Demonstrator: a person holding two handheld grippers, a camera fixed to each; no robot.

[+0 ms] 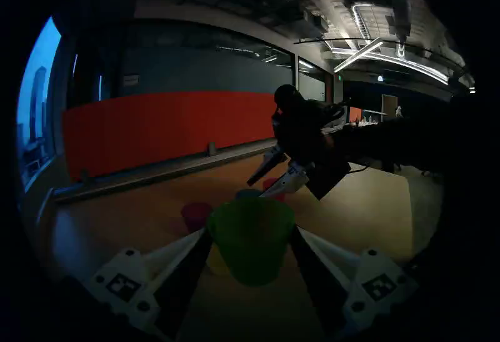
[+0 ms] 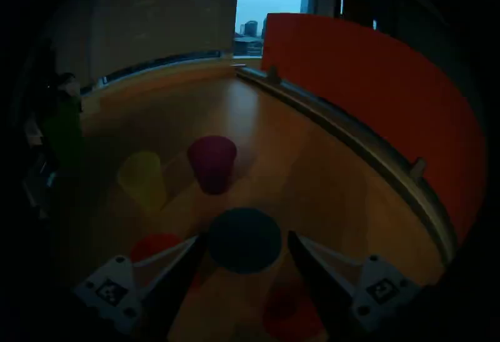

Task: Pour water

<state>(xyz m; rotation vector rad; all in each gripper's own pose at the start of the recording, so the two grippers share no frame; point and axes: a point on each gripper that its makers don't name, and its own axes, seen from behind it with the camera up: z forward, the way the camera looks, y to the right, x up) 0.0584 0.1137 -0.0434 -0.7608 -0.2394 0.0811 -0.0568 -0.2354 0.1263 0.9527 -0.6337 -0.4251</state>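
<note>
Left claw (image 1: 250,232): pinches the translucent green plastic cup (image 1: 252,251) on both sides, closer to its camera than the magenta plastic cup (image 1: 195,214).
Right claw (image 2: 244,237): fingers pressed against the dark blue plastic cup (image 2: 245,248), directly in front of the magenta plastic cup (image 2: 212,164).
Yellow plastic cup (image 2: 142,179): upright, just left of the magenta plastic cup in the right gripper view.
Red plastic cup (image 2: 153,245): nearer the camera than the magenta plastic cup, beside the right claw's left finger.
Wooden tabletop (image 2: 300,173): the magenta plastic cup stands on it.
Lift of the held cups: cannot tell.
</note>
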